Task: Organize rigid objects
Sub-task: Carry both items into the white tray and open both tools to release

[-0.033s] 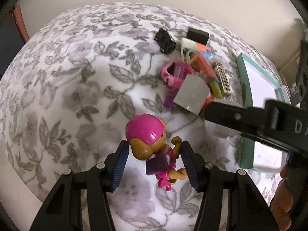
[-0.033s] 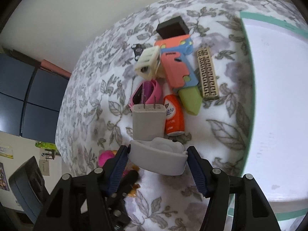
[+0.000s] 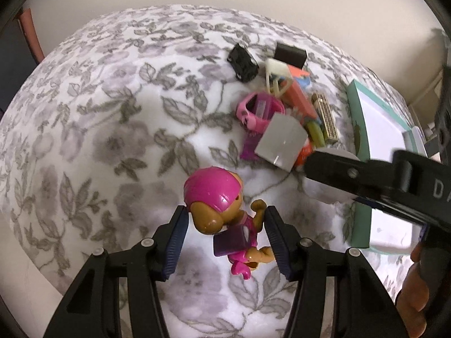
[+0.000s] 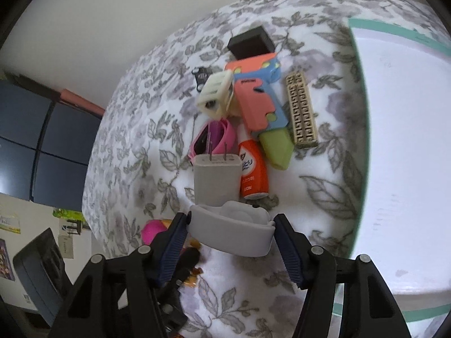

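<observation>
Pink hard plastic makes up the toy pup figure (image 3: 222, 211), which sits between the blue pads of the left gripper (image 3: 224, 238); the jaws look closed onto its body, the right pad against its raised paw side, though the left pad's contact is hard to confirm. It should be light, stiff and a little slick, with a big helmeted head that could pivot, so a hold across the torso seems surest. The right gripper (image 4: 229, 235) pinches a grey moulded plastic piece (image 4: 229, 231) end to end; its curved band looks stiff yet may flex slightly, so moderate pressure seems wise.

Just beyond lies the unsorted cluster: a white plug adapter (image 4: 217, 180), an orange bottle (image 4: 252, 170), a pink watch (image 4: 215, 138), a coral-and-blue folding toy (image 4: 258, 101), a gold patterned bar (image 4: 301, 111), a cream buckle (image 4: 215, 94), a black box (image 4: 251, 42) and a small black toy car (image 3: 243, 62).

Everything rests on a plush floral blanket (image 3: 112, 129), soft and uneven, so pieces may tip. A teal-rimmed white tray (image 4: 400, 31) lies to the right, empty as far as shown. A plain wall stands behind, dark cabinets at left.
</observation>
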Tool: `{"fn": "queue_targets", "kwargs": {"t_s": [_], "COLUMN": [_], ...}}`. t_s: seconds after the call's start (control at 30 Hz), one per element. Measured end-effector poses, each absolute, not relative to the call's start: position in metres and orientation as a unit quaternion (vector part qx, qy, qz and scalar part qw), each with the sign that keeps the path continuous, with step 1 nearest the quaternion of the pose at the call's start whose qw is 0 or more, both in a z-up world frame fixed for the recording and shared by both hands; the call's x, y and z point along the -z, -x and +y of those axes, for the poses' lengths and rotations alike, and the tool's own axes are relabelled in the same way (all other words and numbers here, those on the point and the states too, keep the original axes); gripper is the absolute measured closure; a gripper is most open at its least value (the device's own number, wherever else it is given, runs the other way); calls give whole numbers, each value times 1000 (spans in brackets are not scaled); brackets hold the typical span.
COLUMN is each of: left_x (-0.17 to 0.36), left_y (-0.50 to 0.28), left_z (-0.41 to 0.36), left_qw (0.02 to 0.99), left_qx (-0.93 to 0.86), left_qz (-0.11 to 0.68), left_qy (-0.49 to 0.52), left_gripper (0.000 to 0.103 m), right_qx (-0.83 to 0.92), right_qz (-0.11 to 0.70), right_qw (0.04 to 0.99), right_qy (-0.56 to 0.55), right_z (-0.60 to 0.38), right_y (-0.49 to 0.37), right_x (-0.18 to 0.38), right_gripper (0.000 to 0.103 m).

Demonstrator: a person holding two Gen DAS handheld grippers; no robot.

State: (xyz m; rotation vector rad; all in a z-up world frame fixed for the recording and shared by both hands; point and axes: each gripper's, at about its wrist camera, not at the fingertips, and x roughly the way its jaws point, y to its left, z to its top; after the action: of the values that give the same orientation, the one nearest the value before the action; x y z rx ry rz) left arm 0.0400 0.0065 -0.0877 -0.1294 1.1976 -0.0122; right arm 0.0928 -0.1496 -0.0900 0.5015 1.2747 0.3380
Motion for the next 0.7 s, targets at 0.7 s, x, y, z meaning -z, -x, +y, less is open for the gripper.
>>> {"fn": "queue_targets", "kwargs": {"t_s": [0.7], "left_x": [-30], "left_y": [-121], "left_z": [-147], "left_qw": [860], "left_qx": [102], "left_qz": [500], "left_qy": [0], "left_gripper": [49], "right_qx": [76], "right_qz": [469], "right_qw": [851], "right_qy": [-223], "right_z": [-314], "right_y": [-88], "right_x": [5], "right_gripper": [37]}}
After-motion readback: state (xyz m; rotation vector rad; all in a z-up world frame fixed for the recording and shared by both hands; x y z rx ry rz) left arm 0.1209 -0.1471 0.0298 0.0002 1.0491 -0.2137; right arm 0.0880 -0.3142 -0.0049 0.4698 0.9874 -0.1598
